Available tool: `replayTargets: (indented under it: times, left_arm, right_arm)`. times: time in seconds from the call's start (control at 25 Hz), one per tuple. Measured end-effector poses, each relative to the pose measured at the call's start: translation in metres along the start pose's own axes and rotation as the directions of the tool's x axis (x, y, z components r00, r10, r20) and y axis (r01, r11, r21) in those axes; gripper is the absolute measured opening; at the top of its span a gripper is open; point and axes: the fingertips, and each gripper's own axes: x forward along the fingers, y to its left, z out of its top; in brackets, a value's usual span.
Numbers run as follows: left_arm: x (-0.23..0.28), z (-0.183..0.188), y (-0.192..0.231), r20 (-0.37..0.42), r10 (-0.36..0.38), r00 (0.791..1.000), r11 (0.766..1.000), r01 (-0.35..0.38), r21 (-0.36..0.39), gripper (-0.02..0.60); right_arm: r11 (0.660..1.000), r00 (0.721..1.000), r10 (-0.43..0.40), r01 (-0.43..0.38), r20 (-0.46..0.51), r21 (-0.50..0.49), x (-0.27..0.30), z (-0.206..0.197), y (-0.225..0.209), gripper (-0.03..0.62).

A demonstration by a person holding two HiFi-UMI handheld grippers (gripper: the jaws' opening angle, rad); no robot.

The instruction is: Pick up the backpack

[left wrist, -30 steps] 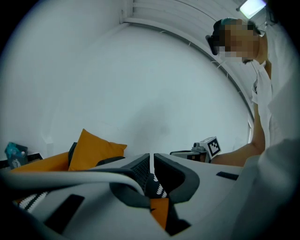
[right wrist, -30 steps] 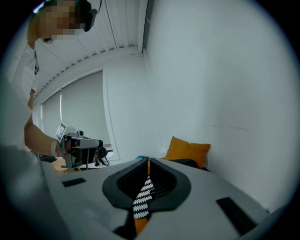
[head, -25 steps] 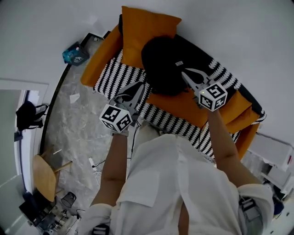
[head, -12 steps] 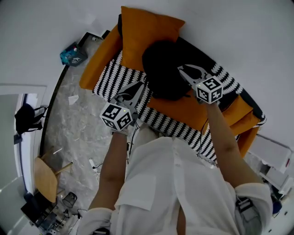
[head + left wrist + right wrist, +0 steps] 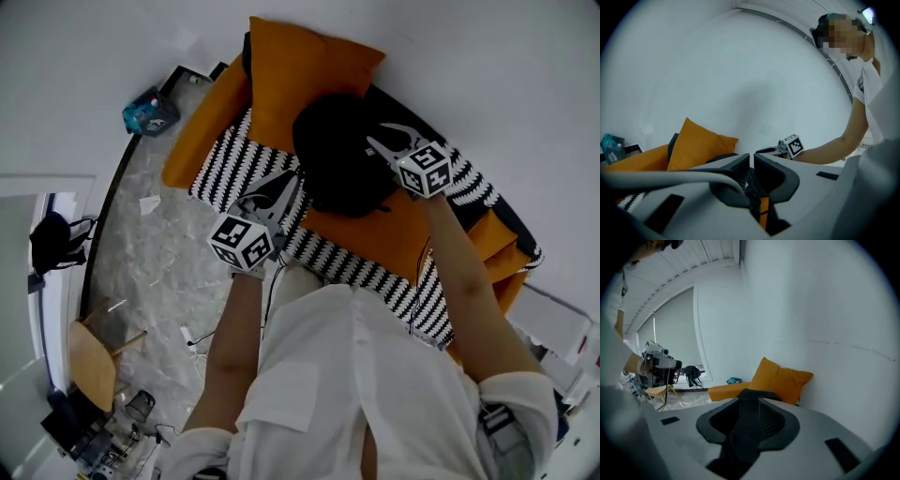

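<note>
Right gripper (image 5: 382, 137) hovered over backpack (image 5: 333, 164), fingers opening, nothing clamped. Left gripper (image 5: 284, 183) fingers closed, empty. Risk: pinching loose fabric, backpack slipping free.

With the left arm (image 5: 234, 323) and right arm (image 5: 459, 281) extended forward, the left gripper (image 5: 284, 183), jaws together and empty, is positioned just beside the left edge of the backpack (image 5: 337, 164), and the right gripper (image 5: 382, 139), jaws opening with dark backpack fabric between them, is positioned over its right side.
</note>
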Motion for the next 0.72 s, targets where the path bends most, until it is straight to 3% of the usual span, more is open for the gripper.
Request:
replayTargets:
  times: [0.4, 0.72]
  left_arm:
    - [0.029, -0.004, 0.012, -0.015, -0.001, 1.000, 1.000, 0.000, -0.016, 0.044]
    - [0.043, -0.006, 0.016, -0.033, 0.007, 0.999, 1.000, -0.008, -0.021, 0.044]
  right_arm:
    - [0.979, 0.990, 0.033, -0.060, -0.139, -0.194, 0.044, -0.003, -0.028, 0.158]
    - [0.934, 0.968, 0.050, -0.132, -0.245, -0.331, 0.074, -0.007, -0.044, 0.173]
